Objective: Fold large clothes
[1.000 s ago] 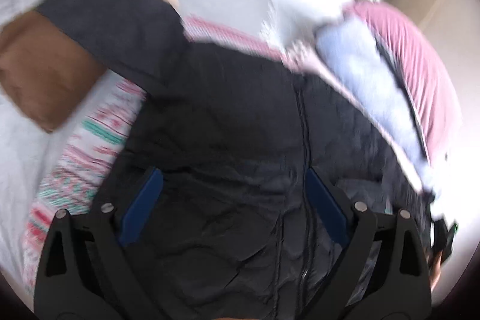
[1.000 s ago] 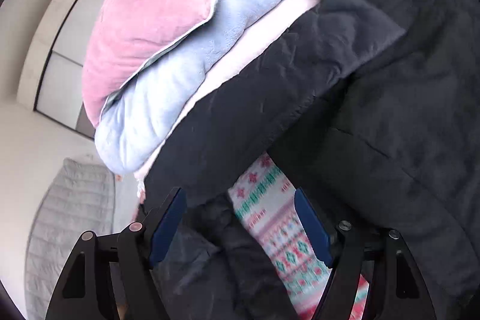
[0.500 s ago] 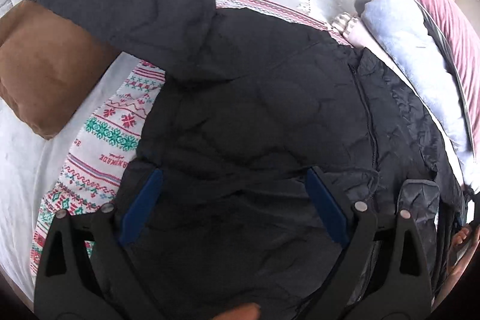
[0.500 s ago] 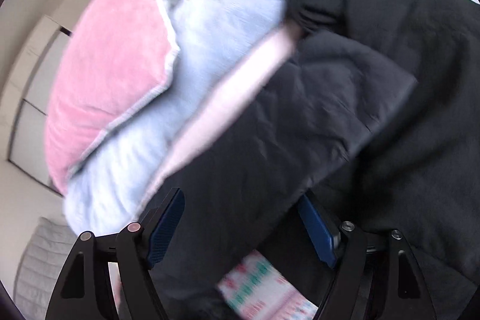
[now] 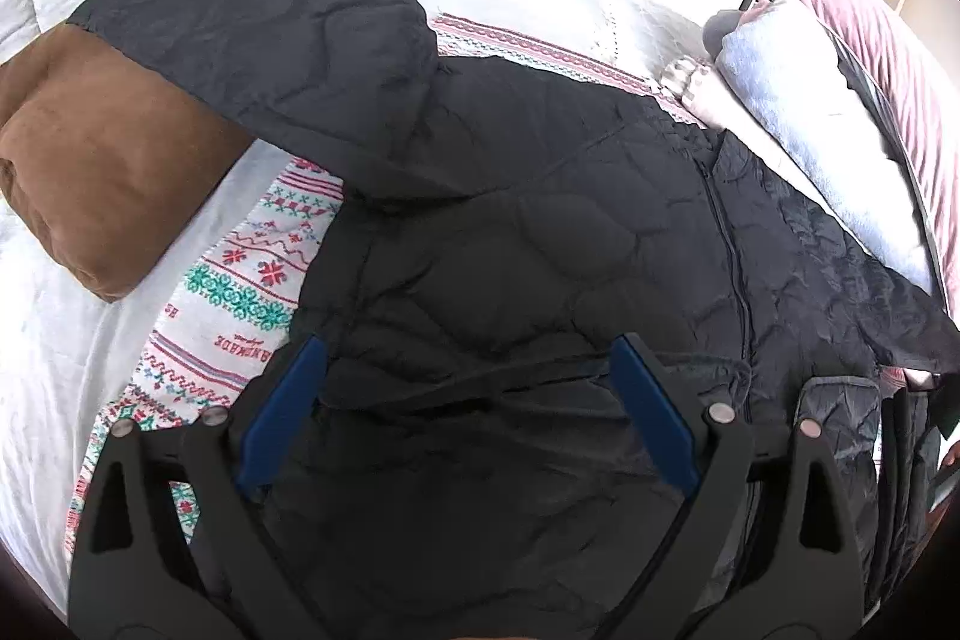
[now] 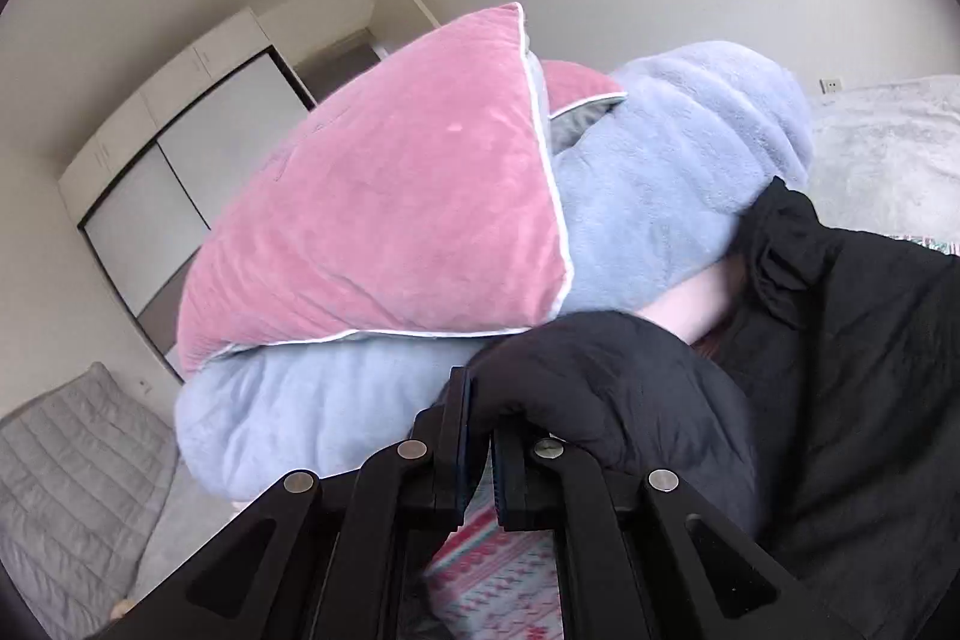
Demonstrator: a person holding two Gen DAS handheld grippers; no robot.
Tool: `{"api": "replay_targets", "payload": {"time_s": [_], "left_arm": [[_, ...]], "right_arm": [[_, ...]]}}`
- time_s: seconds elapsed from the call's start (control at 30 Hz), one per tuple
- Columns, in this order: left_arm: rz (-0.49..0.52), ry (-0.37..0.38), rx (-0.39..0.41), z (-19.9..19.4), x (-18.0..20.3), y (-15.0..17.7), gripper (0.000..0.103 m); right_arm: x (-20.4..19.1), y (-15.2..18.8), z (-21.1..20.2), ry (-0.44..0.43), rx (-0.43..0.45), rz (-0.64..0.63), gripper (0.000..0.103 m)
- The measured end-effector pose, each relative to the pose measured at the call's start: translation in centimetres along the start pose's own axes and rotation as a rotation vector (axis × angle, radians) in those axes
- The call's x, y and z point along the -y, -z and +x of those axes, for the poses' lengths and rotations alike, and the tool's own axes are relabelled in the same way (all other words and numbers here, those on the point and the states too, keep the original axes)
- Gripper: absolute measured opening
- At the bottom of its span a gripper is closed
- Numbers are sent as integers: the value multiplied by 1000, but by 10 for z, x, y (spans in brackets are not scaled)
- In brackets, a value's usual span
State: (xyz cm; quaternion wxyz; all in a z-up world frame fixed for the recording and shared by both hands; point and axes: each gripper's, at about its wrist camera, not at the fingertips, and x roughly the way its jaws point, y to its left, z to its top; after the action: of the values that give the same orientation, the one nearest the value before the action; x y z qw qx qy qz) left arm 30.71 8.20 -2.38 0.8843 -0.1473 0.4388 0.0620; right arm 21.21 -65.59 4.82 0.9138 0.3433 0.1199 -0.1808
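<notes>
One black quilted puffer jacket (image 5: 540, 232) lies spread over the patterned knitted blanket (image 5: 240, 292) on the white bed (image 5: 54, 352). The left gripper (image 5: 468, 388) hovers released above its hem; the right gripper (image 6: 477, 436) is clenched on one black sleeve (image 6: 600, 388), beside one pink cushion (image 6: 384, 232).

A black quilted jacket (image 5: 540, 232) lies spread on the bed over a patterned blanket, zipper running down its right half, one sleeve (image 5: 258, 40) stretched out over a brown cushion.
</notes>
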Motion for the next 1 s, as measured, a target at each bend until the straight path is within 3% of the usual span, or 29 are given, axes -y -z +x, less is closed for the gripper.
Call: {"api": "replay_targets", "payload": {"time_s": [0.17, 0.33, 0.6, 0.73, 0.87, 0.97, 1.0], "left_arm": [[0, -4, -22, 5, 0, 4, 95], [-28, -2, 0, -1, -6, 0, 95], [-89, 49, -30, 3, -20, -7, 95], [-161, 66, -23, 0, -37, -17, 95], [-222, 101, -26, -4, -50, -21, 95], [-242, 113, -35, -4, -57, -20, 95], [-249, 111, -38, -4, -59, -20, 95]], "right_arm": [[34, 17, 36, 85, -130, 94, 5], [33, 19, 27, 144, -81, 64, 5], [-42, 32, 17, 202, 36, -211, 6], [-120, 46, 6, 122, 106, -363, 6], [-234, 115, -6, -47, 107, -717, 6], [-295, 197, 0, -162, -16, -933, 6], [-310, 232, 6, -149, -51, -1016, 6]]}}
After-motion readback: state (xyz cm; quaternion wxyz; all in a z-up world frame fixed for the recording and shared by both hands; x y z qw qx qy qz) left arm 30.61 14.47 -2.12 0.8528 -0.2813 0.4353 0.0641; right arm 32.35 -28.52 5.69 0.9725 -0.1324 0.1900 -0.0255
